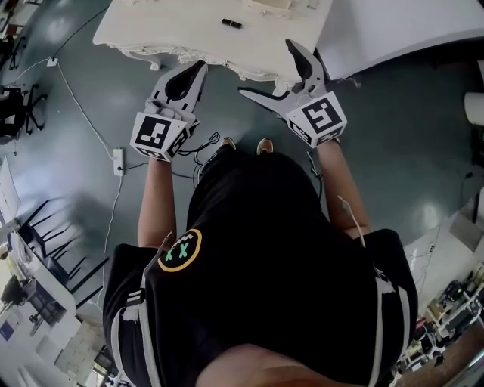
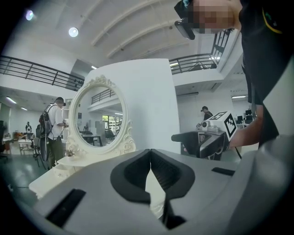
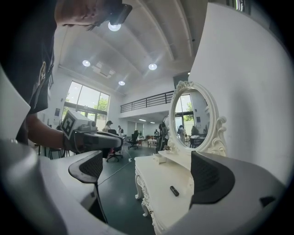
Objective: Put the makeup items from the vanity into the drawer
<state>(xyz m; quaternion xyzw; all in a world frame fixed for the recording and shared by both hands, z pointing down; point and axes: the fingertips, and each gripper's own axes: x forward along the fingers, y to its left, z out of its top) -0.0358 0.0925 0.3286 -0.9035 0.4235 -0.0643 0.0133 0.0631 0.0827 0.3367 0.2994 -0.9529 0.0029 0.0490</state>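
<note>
jaws spread on right gripper [image 3: 146, 170] — white vanity [image 1: 174, 30], grey floor [image 1: 423, 151].

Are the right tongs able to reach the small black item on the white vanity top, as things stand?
Probably yes. The right tongs stand wide open and empty near the front edge of the vanity. The small black item lies in the open on its top, with nothing between them.

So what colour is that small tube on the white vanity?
The small tube is black; clearest in the right gripper view.
</note>
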